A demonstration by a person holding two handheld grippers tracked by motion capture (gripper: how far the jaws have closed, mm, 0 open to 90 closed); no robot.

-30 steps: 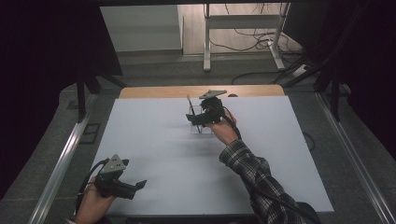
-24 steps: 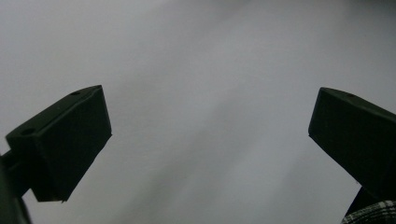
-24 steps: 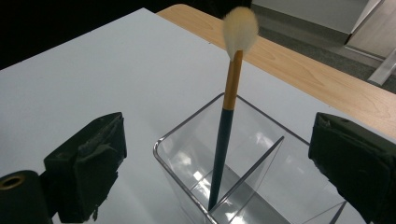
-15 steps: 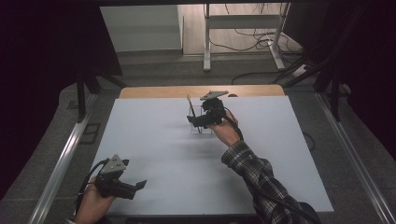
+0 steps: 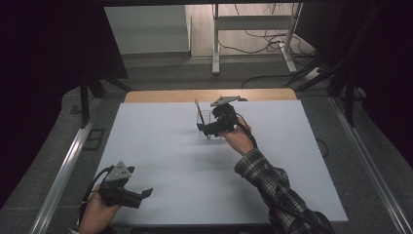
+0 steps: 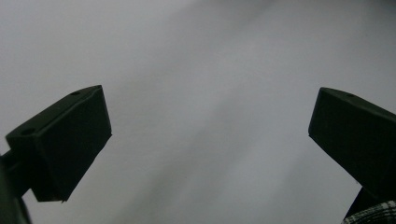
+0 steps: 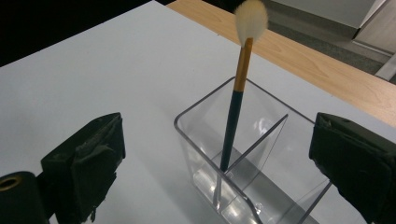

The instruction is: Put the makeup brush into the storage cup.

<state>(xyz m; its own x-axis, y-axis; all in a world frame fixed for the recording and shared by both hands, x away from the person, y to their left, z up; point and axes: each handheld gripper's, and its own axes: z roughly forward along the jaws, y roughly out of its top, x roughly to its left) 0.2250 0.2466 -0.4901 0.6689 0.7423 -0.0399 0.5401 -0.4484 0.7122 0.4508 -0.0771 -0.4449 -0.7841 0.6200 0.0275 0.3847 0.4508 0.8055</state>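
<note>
The brush stood in a clear divided holder at the centre of the right gripper view, leaning a little, its dark handle resting in the holder's far compartment and its pale bristle head at the top of the frame. In the high view the holder sat just above the middle of the white table, touching nothing else. The right gripper hung close beside it, jaws spread wide on either side and gripping nothing. The left gripper lay at the lower left of the high view, over bare table, its jaws also wide apart and empty.
</note>
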